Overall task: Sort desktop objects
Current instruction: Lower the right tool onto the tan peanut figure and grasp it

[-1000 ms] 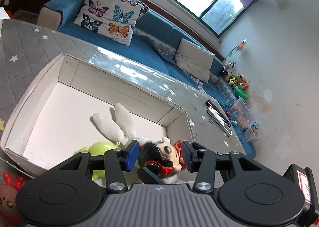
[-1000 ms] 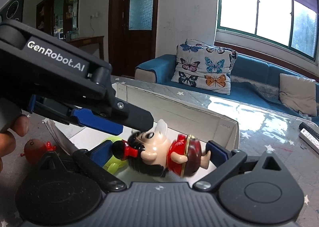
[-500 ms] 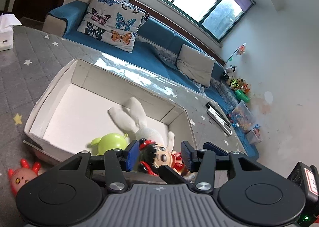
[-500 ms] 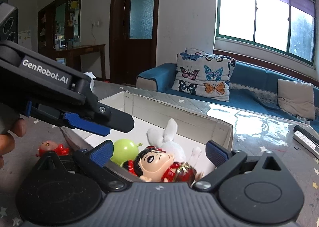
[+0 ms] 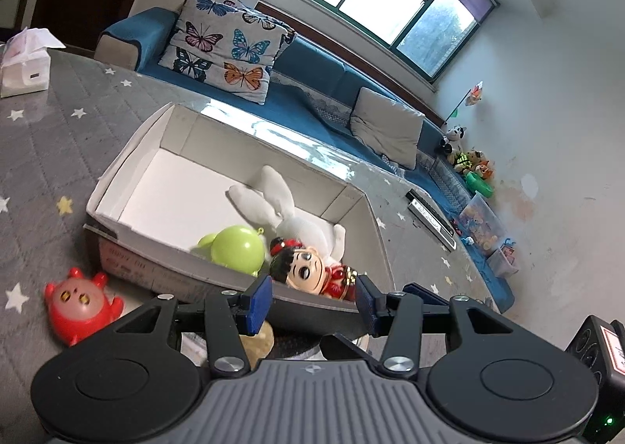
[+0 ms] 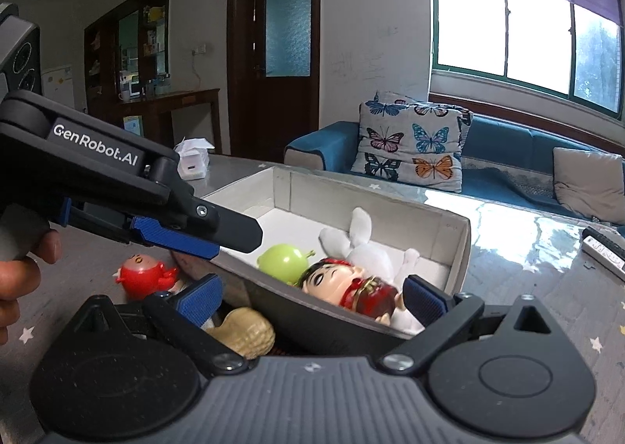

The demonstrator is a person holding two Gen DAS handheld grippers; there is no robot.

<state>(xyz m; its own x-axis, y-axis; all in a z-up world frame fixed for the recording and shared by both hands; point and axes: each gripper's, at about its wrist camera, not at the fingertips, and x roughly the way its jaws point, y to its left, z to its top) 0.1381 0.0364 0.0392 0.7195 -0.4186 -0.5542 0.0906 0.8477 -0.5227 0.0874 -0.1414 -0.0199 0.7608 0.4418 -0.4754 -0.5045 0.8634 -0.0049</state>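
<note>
Looking along the left tool (image 5: 310,301): blue pads spread wide, nothing between them, released; white box (image 5: 129,159) ahead on the grey starred table (image 5: 58,100); inside it, at the near end, white plush rabbit (image 5: 289,217), green round toy (image 5: 236,248), doll in red (image 5: 312,274) lying face up against the near wall; red round figure (image 5: 78,307) outside the box on the table, near its corner; remote (image 5: 431,217) beyond the box's far end; tissue box (image 5: 25,67) far left. Seen only from the right wrist: peanut-shaped toy (image 6: 244,330) on the table just outside the near box wall; right tool (image 6: 312,297) likewise spread, empty, straddling that wall; hand (image 6: 19,272) gripping the left tool's handle.
</note>
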